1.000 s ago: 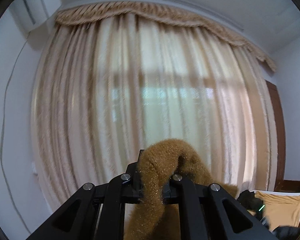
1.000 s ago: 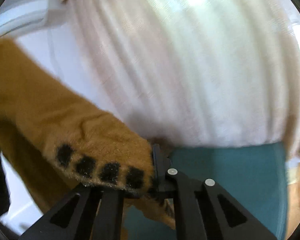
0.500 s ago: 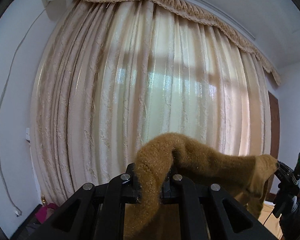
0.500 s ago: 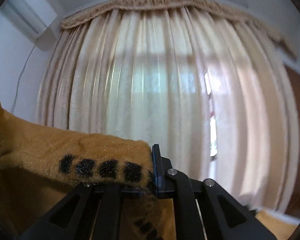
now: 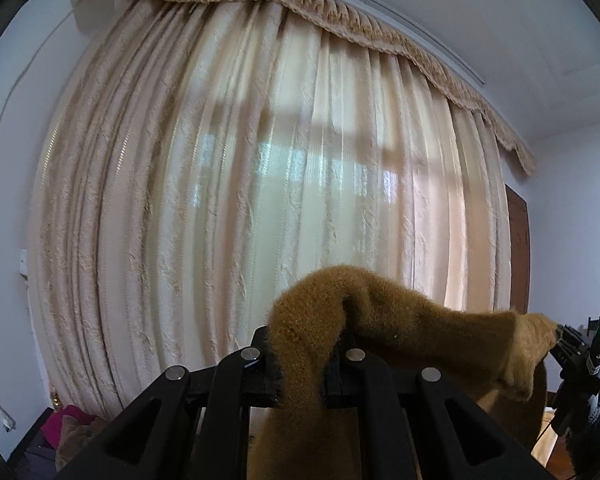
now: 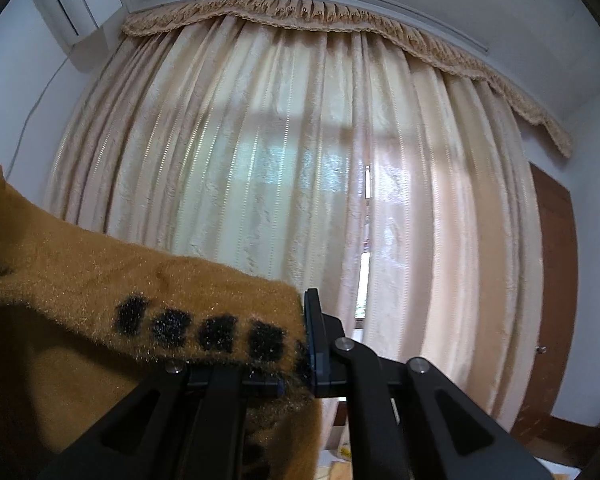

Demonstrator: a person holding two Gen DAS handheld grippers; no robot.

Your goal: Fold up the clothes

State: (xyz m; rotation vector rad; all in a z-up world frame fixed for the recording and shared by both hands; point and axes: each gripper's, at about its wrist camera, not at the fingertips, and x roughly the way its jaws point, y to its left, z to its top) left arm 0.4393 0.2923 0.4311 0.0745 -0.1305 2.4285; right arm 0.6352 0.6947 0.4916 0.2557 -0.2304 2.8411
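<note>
Left wrist: left tongs [image 5: 300, 360] pinched on the brown sweater [image 5: 400, 328], which stretches right to the right tongs [image 5: 568, 340]; curtain [image 5: 260, 180] ahead.
Right wrist: right tongs [image 6: 300, 364] clamped on the sweater's black-checked edge [image 6: 204, 332], cloth running left.
Progress: sweater held aloft, spread, unfolded; early or between folds, unclear.
Only left view: both tongs.

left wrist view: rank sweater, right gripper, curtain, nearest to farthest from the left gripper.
1. Brown sweater: clamped in the left gripper, draping over and below it.
2. Right gripper: far right edge, holding the sweater's other end.
3. Curtain: background, across the window wall.
</note>
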